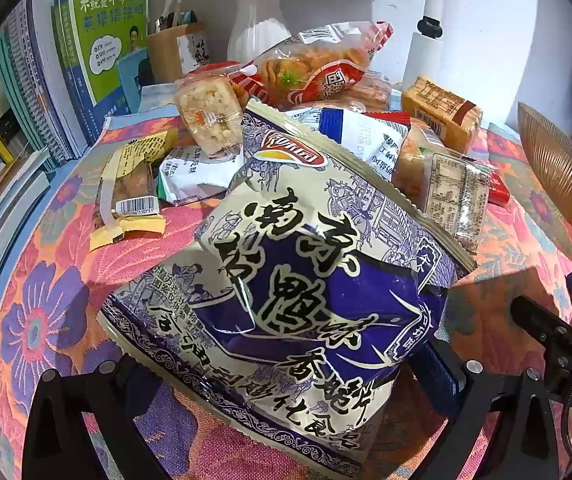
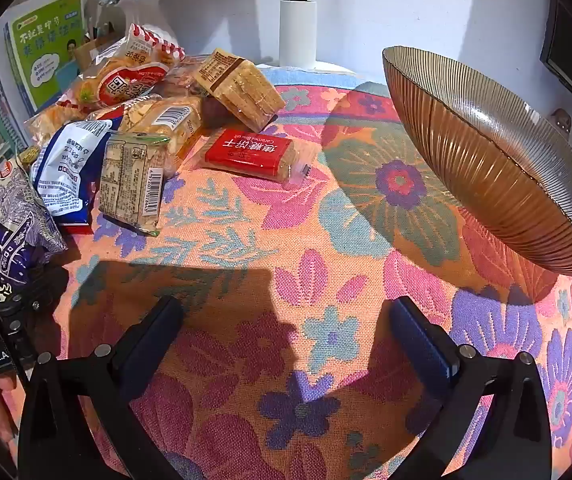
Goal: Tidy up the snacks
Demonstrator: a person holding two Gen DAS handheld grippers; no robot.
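My left gripper (image 1: pixel 286 380) is shut on a large blue-and-cream chip bag (image 1: pixel 306 280), which fills the space between its fingers; the bag also shows at the left edge of the right wrist view (image 2: pixel 13 232). Behind it lies a heap of snacks: a red-and-clear cracker bag (image 1: pixel 310 72), a rice-puff bar (image 1: pixel 209 112), a yellow-wrapped bar (image 1: pixel 133 188), a blue-white packet (image 2: pixel 69 168) and a red caramel biscuit pack (image 2: pixel 253 152). My right gripper (image 2: pixel 286 344) is open and empty over the floral tablecloth (image 2: pixel 286 264). A ribbed amber glass bowl (image 2: pixel 498 160) stands at the right.
Books (image 1: pixel 97 40) stand upright at the back left. A white vase with flowers (image 1: pixel 253 20), a wooden pen holder (image 1: pixel 169 52) and a white cylinder (image 2: pixel 298 32) stand along the back wall.
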